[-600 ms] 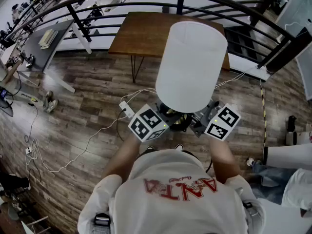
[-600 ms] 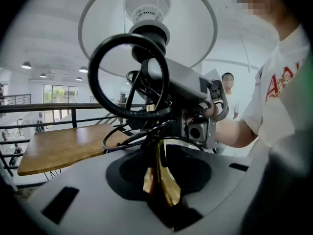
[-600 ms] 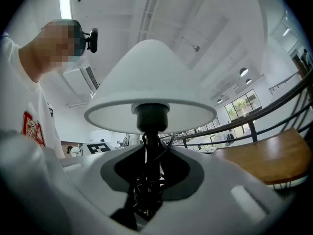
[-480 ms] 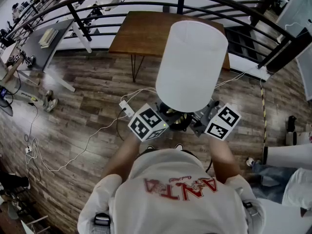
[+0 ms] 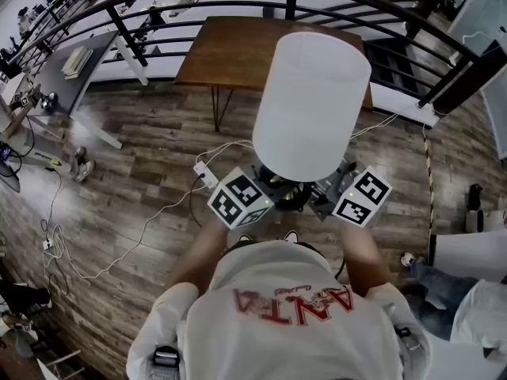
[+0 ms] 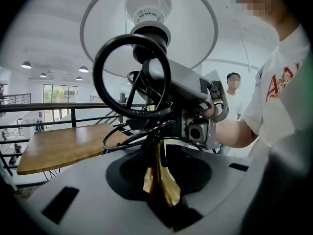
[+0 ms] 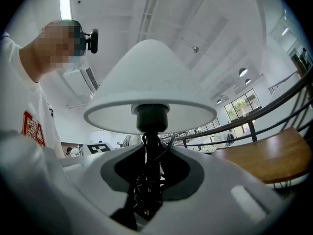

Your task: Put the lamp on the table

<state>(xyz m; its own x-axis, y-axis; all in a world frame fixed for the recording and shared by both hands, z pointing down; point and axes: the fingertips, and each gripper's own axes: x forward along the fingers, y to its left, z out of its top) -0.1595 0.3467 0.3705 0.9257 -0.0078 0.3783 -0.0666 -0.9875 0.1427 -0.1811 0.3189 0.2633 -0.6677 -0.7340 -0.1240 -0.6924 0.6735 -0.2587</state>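
The lamp's white shade (image 5: 310, 105) stands upright in front of me, carried in the air between both grippers. My left gripper (image 5: 273, 190) is shut on the lamp's brass stem (image 6: 157, 173) below a coil of black cable (image 6: 132, 77). From the other side, my right gripper (image 5: 318, 196) is shut on the same stem, under the lamp socket (image 7: 152, 116) and the shade (image 7: 151, 77). The brown wooden table (image 5: 234, 54) stands just ahead, beyond the shade, with nothing on its visible top. The lamp's base is hidden.
A black railing (image 5: 119, 26) curves behind the table. A white power strip (image 5: 204, 176) and its cable trail across the wood floor at left. A grey desk (image 5: 67, 74) is at far left. Another person's legs (image 5: 467, 283) are at lower right.
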